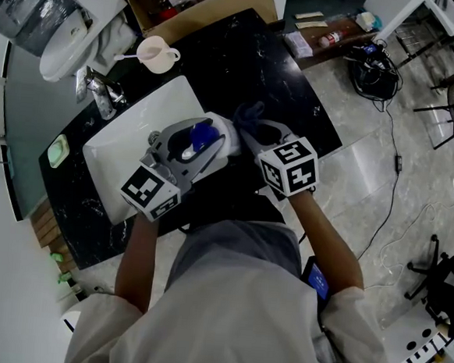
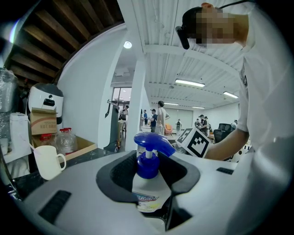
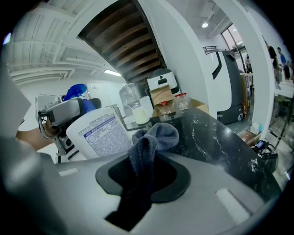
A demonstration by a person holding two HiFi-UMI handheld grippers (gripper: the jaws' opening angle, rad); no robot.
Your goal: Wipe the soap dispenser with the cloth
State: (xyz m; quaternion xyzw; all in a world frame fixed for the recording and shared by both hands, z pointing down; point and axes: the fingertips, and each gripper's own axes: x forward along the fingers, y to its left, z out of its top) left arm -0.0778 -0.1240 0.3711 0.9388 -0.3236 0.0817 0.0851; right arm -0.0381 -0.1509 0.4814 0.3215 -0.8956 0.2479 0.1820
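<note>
My left gripper (image 1: 203,140) is shut on the white soap dispenser (image 2: 149,186), whose blue pump head (image 2: 153,143) rises between the black pads. In the head view the soap dispenser (image 1: 215,135) is held over the white sink's (image 1: 128,142) front right corner, tilted. My right gripper (image 3: 144,158) is shut on a grey cloth (image 3: 149,142); the cloth's bunched end lies against the labelled side of the soap dispenser (image 3: 98,133). From above the grey cloth (image 1: 248,116) shows just right of the bottle, ahead of my right gripper (image 1: 254,132).
A black marble counter (image 1: 266,78) surrounds the sink. A chrome tap (image 1: 101,92) stands at the sink's back, a white mug (image 1: 157,54) behind it, a green soap dish (image 1: 57,150) at left. A cardboard box (image 1: 202,2) sits at the counter's far end. Cables lie on the floor at right.
</note>
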